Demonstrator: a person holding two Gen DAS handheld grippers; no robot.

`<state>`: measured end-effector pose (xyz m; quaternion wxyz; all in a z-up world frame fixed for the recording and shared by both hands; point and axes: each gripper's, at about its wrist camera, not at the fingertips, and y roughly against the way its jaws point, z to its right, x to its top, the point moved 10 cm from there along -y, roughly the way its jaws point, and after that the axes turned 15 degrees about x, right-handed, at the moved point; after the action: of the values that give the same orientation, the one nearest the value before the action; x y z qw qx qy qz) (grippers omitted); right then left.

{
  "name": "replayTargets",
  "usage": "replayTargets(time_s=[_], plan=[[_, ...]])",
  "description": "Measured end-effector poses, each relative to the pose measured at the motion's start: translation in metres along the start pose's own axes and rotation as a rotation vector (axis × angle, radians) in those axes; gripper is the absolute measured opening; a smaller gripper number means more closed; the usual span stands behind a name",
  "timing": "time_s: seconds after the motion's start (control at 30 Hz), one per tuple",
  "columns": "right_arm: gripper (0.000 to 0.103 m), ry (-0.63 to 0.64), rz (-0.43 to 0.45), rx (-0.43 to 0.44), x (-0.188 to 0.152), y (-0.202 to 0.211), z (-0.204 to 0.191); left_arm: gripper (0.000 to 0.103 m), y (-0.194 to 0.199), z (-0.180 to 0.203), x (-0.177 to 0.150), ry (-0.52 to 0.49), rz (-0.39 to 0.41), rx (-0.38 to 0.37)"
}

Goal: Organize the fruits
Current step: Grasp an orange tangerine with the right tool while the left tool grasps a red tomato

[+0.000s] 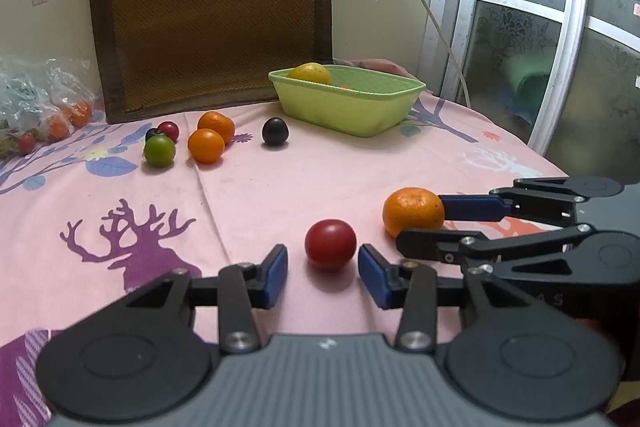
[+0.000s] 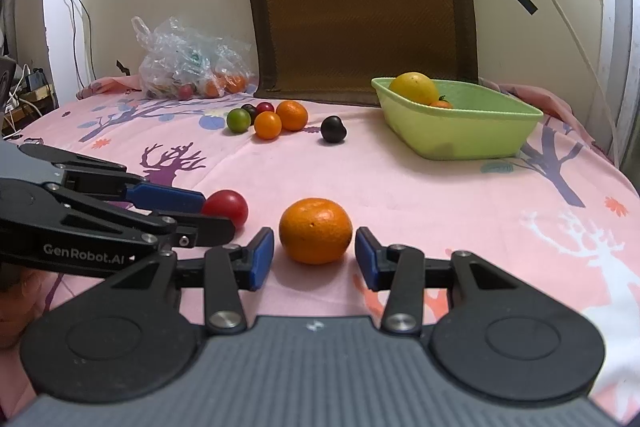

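Left gripper (image 1: 323, 269): spread open low in the left wrist frame, blue pads either side of a red plum (image 1: 330, 244), gaps visible on both sides, nothing gripped yet.
Right gripper (image 2: 314, 254): likewise open at lower centre of the right wrist frame, pads flanking a tangerine (image 2: 315, 231) without touching it.
Near fruit: plum and tangerine both resting on the pink cloth (image 1: 280, 187), just beside each other, well apart from the tub.
Middle cluster: left of centre in the left wrist frame, a green plum (image 1: 159, 151), two smaller oranges (image 1: 211, 138), a small red fruit (image 1: 169, 130) and a dark one tucked behind; a dark plum (image 1: 275, 132) lay alone nearer the tub.
Green tub (image 1: 348, 107): upper centre-right, holding a yellow citrus (image 1: 310, 73) and a sliver of an orange fruit.
Plastic bag (image 2: 188, 67): upper left of the right wrist frame, more fruit inside; part of the job or not, could not tell.
Progress: judged early, about two pieces binned, eight or so left on the cloth.
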<state>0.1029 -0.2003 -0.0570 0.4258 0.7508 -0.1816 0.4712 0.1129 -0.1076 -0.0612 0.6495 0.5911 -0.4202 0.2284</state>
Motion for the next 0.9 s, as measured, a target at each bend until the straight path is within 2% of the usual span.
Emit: replayTargets(time_s=[0.6,0.73,0.9], plan=[[0.048,-0.049,-0.005,0.02,-0.0012,-0.0008,0.004,0.04,-0.0076,-0.0004,0.0024,0.0,-0.013,-0.009],[0.043,-0.037,-0.008,0.024,-0.0005,-0.001,0.0034,0.04,-0.0075,-0.0005,0.0021,-0.002,-0.011,-0.009],[0.042,-0.025,0.001,0.006,0.0007,0.0002,0.0029,0.039,-0.0069,0.0005,0.0011,-0.004,-0.01,-0.017]])
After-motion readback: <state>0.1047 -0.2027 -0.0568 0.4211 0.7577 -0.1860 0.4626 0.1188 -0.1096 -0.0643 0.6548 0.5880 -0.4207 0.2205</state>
